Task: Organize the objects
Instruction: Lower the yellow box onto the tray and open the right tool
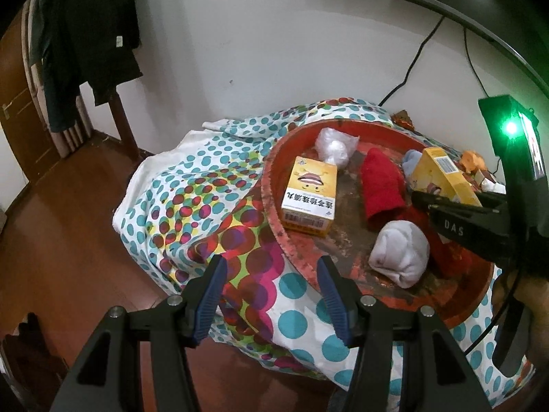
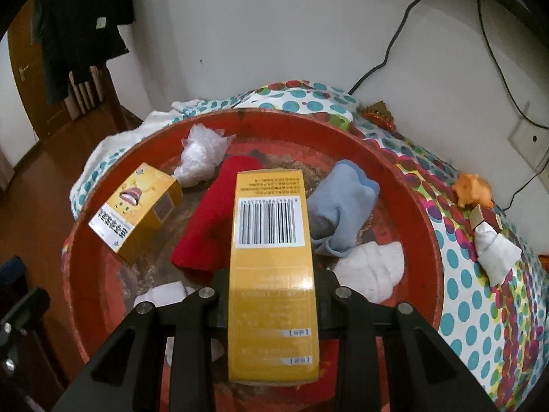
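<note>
The yellow carton [image 2: 272, 274] sits clamped between the jaws of the right gripper [image 2: 272, 295], its barcode face turned up toward the right wrist camera and its long axis running forward along the fingers. It is held above the red round tray [image 2: 405, 185], over the heap of cloth items inside. In the left wrist view the same carton shows at the right edge, tilted, with the right gripper closed around it.

Below and beside the held carton lie a red sock [image 2: 212, 219], a light blue sock [image 2: 339, 213] just to its right, and a white cloth [image 2: 374, 264] nearer the camera on the right. A second yellow box [image 2: 137, 206] — printed with a cartoon face and Chinese characters — lies flat in the left part of the tray, apart from the socks. A crumpled clear plastic bag [image 2: 202, 158] rests near the far rim, just beyond that box. A balled white sock [image 1: 399, 254] sits in the near part of the tray.

The left gripper [image 1: 271, 295] hangs over the polka-dot cloth [image 1: 192, 185] just outside the tray's rim, its blue-padded jaws spread apart with nothing between them.

The tray rests on that cloth, which drapes over a low piece of furniture against a white wall [image 2: 291, 34]. An orange toy [image 2: 473, 189] lies on the cloth to the right of the tray.
</note>
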Tool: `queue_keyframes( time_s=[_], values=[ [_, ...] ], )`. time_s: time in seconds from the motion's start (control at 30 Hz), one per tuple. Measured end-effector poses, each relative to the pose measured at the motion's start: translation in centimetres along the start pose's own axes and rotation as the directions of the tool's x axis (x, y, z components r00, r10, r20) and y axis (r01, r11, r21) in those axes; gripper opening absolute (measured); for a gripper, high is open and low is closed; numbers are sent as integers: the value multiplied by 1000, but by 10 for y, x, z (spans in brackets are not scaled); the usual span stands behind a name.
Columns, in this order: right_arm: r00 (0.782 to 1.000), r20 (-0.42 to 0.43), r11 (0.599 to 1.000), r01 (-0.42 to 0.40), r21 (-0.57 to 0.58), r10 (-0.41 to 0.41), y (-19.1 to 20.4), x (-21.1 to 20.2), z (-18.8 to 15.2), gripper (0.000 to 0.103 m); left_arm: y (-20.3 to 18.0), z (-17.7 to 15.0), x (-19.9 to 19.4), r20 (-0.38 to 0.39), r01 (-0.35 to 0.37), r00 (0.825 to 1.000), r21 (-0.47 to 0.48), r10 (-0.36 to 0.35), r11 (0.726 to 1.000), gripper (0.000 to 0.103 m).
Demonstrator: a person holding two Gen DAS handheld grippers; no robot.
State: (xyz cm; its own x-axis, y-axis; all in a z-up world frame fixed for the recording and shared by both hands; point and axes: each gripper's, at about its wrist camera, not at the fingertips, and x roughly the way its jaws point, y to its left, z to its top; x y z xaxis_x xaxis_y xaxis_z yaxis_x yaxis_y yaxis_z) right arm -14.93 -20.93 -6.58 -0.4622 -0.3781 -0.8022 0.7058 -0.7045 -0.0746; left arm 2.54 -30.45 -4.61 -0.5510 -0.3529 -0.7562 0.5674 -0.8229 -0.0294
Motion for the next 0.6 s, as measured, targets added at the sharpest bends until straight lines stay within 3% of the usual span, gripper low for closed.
queue_keyframes(
  time_s=[0.17,0.27,0.33,0.6],
  values=[
    [1000,14,999,4,-36,-3,5,-3,-2,33,0,-1,3,-13,-3,1000,1,3,1000,56],
    [999,42,999,-2,-39,4,6,-12,-5,45,-2,-2,3,-17,3,1000,7,-3,1000,56],
    [998,58,999,6,-41,-4,6,-17,-7,63,-4,-3,4,-17,0,1000,14,0,1000,56],
    [992,118,999,-38,1,37,-19,-46,-19,70,-10,-6,8,-35,3,999,28,-2,1000,56]
  ],
)
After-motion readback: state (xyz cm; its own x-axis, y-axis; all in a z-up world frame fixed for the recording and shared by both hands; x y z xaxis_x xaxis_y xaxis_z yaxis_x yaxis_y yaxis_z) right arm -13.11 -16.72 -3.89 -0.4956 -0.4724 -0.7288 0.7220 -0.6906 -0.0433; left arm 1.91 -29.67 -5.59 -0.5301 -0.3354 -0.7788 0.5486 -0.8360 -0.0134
